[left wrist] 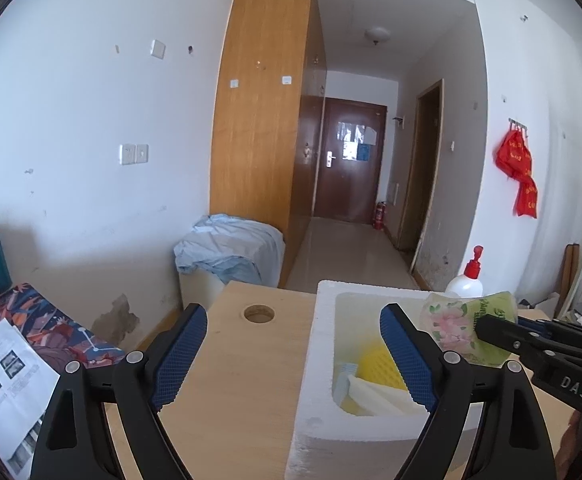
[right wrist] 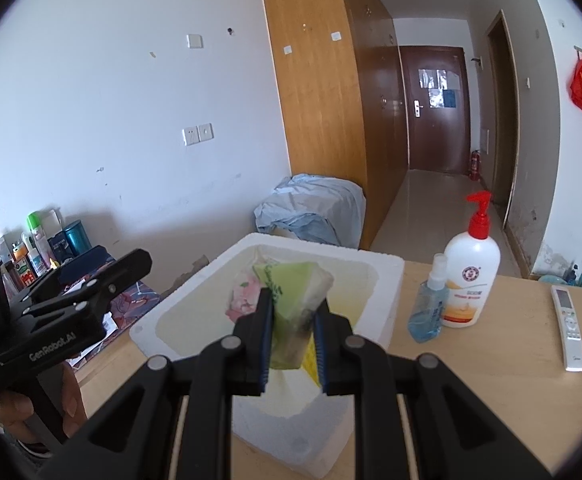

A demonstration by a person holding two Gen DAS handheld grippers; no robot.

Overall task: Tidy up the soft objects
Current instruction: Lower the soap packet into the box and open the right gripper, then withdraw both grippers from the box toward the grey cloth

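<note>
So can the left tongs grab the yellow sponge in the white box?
Probably yes. The left tongs are open and empty, and the yellow sponge lies uncovered in the open white box. The right tongs, holding a tissue pack over the box, might crowd them.

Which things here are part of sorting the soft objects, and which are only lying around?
Part of the job:
- tissue pack, clamped in the right gripper
- white foam box
- yellow sponge inside the box
- left gripper, open and empty

Lying around:
- pump bottle
- blue spray bottle
- remote control
- leaflet
</note>
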